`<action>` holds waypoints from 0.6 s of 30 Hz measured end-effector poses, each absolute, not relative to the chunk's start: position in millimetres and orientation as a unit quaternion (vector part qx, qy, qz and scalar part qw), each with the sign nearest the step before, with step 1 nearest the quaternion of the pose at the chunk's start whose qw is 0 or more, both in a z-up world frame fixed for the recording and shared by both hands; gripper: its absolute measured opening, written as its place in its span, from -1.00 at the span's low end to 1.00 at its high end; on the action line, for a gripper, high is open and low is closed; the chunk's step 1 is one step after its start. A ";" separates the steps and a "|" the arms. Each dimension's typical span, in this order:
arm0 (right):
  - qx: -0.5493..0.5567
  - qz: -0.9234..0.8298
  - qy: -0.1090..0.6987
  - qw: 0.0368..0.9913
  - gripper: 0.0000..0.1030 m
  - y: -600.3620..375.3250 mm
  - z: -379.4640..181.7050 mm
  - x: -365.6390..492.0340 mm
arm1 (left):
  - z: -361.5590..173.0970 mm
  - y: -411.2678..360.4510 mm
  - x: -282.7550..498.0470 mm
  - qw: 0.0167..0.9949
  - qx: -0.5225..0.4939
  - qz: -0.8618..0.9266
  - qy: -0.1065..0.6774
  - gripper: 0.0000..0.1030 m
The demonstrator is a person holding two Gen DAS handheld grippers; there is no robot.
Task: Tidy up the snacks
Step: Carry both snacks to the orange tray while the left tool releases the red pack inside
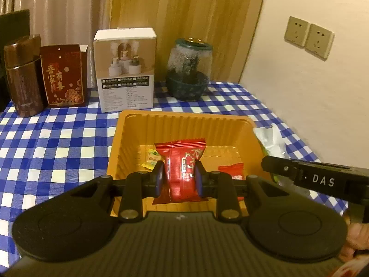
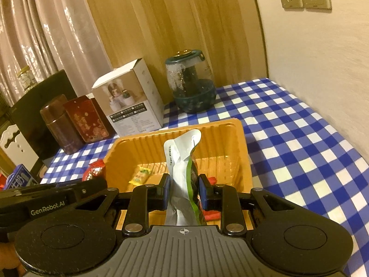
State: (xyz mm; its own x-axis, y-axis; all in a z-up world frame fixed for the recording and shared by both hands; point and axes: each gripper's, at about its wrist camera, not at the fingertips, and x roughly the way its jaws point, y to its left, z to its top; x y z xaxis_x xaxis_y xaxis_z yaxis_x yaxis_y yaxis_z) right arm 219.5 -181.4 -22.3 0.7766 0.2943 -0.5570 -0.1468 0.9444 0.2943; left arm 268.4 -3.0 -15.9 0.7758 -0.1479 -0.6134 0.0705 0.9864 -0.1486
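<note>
Snack packets, held: two. One red packet (image 1: pixel 182 173) is standing with its long axis upright at centre frame of the left wrist view, the left hand-held gripper (image 1: pixel 180 180) clamping its middle above the orange tray (image 1: pixel 184 117). One white-and-green packet (image 2: pixel 184 161) is standing upright at centre frame of the right wrist view, top edge curling toward the upper right, the right hand-held gripper (image 2: pixel 183 190) pinching it over the same tray.

Loose snacks lying in the tray: one yellow candy (image 2: pixel 140 177) at lower left and one small red packet (image 1: pixel 231 170) at lower right.

Tray: one, sitting on the blue-checked tabletop (image 2: pixel 299 138), whose right-hand stretch is lying open toward the wall.

Behind the tray, in a row: one brown canister (image 1: pixel 22 78), one red box (image 1: pixel 65 76), one white carton (image 1: pixel 125 69), one glass jar (image 1: pixel 189 69).
</note>
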 end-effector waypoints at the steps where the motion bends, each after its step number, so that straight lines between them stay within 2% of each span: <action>1: 0.119 0.117 0.315 0.934 -0.49 -181.5 -23.8 222.7 | -17.6 -2.4 270.7 0.940 -0.059 -0.057 0.331 -0.52; 13: 0.133 0.115 0.314 0.933 -0.49 -179.2 -29.5 239.6 | -33.1 -1.0 289.5 0.937 -0.065 -0.058 0.338 -0.51; 14: 0.133 0.115 0.316 0.932 -0.49 -178.9 -30.5 239.9 | -33.8 -1.1 290.0 0.937 -0.066 -0.057 0.338 -0.50; 16: 0.133 0.116 0.319 0.931 -0.49 -178.9 -32.3 240.5 | -35.6 0.4 290.7 0.938 -0.073 -0.052 0.336 -0.28; 18: 0.135 0.113 0.320 0.931 -0.49 -179.9 -33.5 240.7 | -36.6 2.5 290.4 0.937 -0.076 -0.049 0.338 -0.25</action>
State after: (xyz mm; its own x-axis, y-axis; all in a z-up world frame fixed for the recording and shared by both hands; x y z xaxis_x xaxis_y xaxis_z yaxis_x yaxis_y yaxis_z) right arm 240.7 -179.9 -33.5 0.7691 0.2974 -0.5657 -0.1248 0.9380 0.3235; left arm 290.4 2.5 -36.6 0.7671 -0.1436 -0.6252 0.0408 0.9836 -0.1759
